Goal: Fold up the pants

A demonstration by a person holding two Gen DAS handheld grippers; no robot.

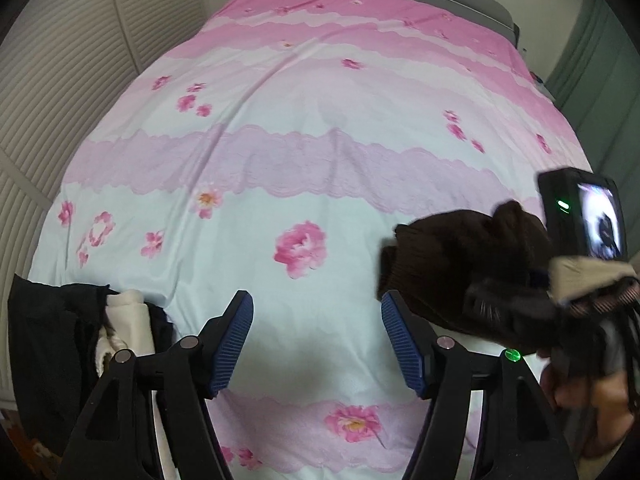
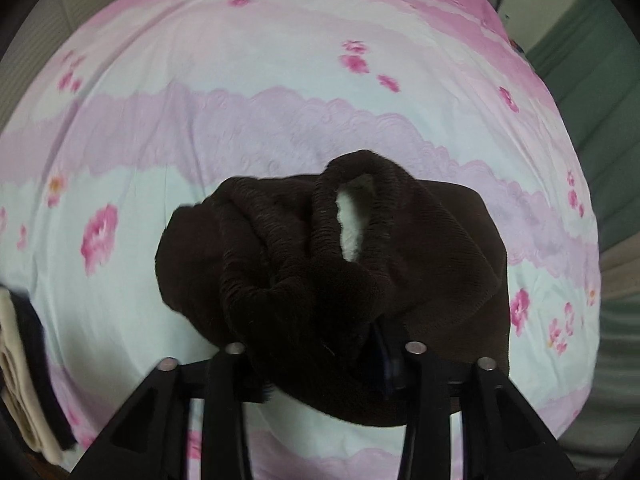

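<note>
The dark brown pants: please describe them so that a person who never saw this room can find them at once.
Find the bed with the pink flowered cover. Above its near end, the right claw is shut on a bunched dark brown pants, ribbed, with a white fleecy lining showing in the waistband. The pile of clothes at the left edge is black and cream, not brown.

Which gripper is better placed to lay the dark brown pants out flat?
Right: the right gripper already clamps the bunched dark brown pants above the pink floral bedsheet; the left gripper is open and empty.
</note>
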